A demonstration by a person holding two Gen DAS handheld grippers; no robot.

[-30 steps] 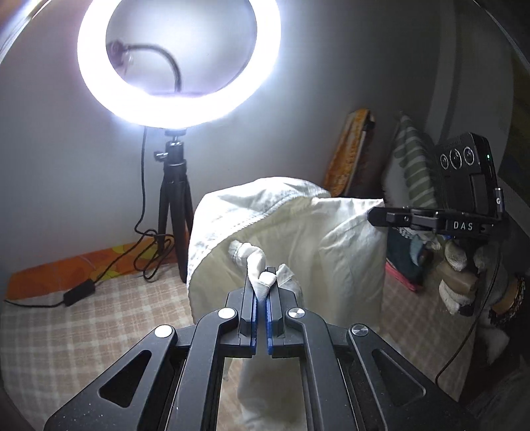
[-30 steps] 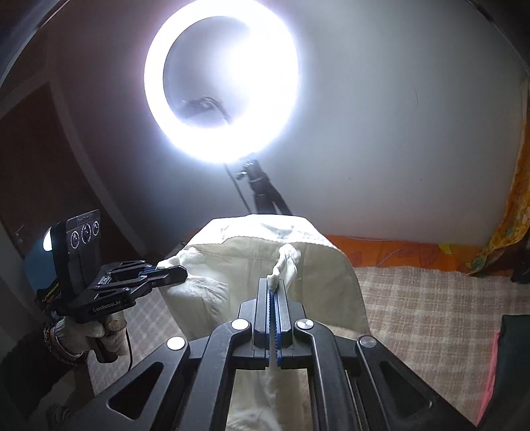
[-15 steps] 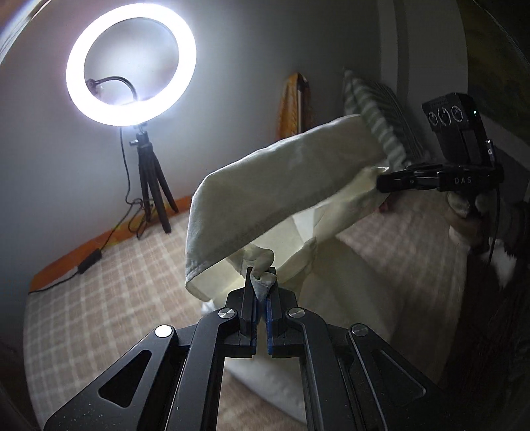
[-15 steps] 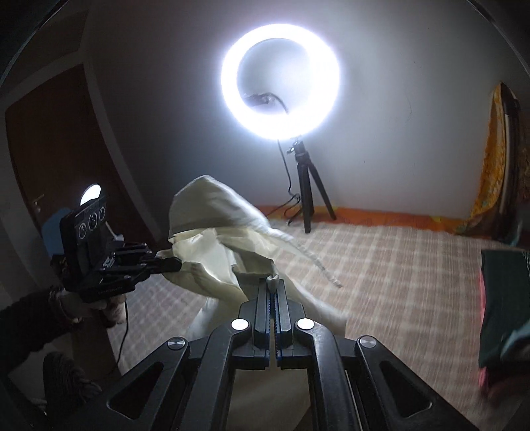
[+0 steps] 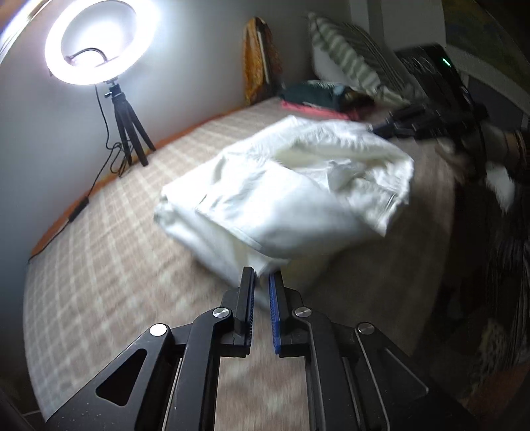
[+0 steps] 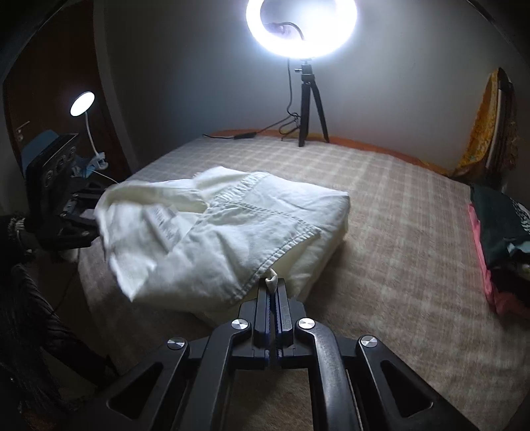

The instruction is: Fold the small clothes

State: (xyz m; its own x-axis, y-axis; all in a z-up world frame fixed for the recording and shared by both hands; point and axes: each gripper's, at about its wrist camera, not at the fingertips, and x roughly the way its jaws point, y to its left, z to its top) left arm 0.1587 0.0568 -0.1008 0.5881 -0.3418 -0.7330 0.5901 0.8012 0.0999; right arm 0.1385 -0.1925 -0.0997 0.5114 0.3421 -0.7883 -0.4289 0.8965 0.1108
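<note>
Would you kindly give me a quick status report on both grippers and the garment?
Left gripper open, fabric released. Right gripper shut on cream-white cotton garment at its hem. Garment folded over on checked beige bedspread. Nothing in the way.

Light: a lit ring light on a black tripod, far.
Wall: plain pale wall.
Bed: checked beige cover.
Far left: small round lamp, dark wooden door.
</note>
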